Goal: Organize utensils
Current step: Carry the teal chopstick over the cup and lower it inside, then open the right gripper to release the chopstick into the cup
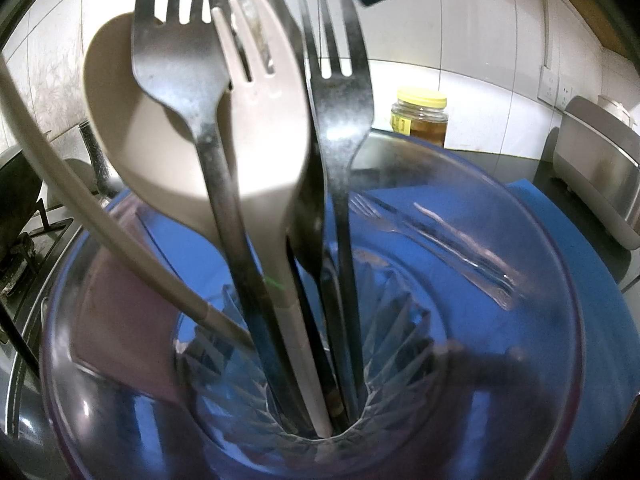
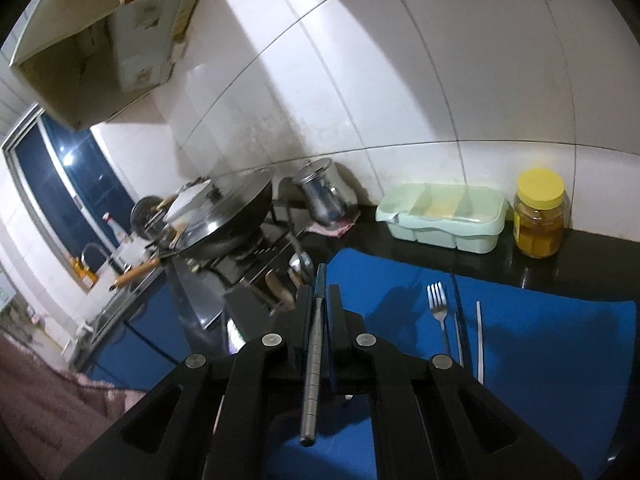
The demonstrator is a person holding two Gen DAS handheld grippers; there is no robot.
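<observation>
In the left wrist view a clear glass cup (image 1: 500,320) fills the frame, held close to the camera. It holds metal forks (image 1: 180,68), a white plastic fork (image 1: 264,120), a white spoon (image 1: 116,92) and a white chopstick (image 1: 80,200). The left gripper's fingers are hidden by the cup. In the right wrist view my right gripper (image 2: 319,300) is shut on a metal chopstick with a teal tip (image 2: 314,352), above a blue mat (image 2: 540,352). On the mat lie a metal fork (image 2: 439,312), a dark chopstick (image 2: 458,320) and a white chopstick (image 2: 479,340).
A yellow-lidded jar (image 2: 539,216) and a pale green compartment box (image 2: 440,216) stand at the wall. A stove with a wok (image 2: 224,220) and a steel pot (image 2: 324,196) is to the left. A steel appliance (image 1: 600,168) sits at the right.
</observation>
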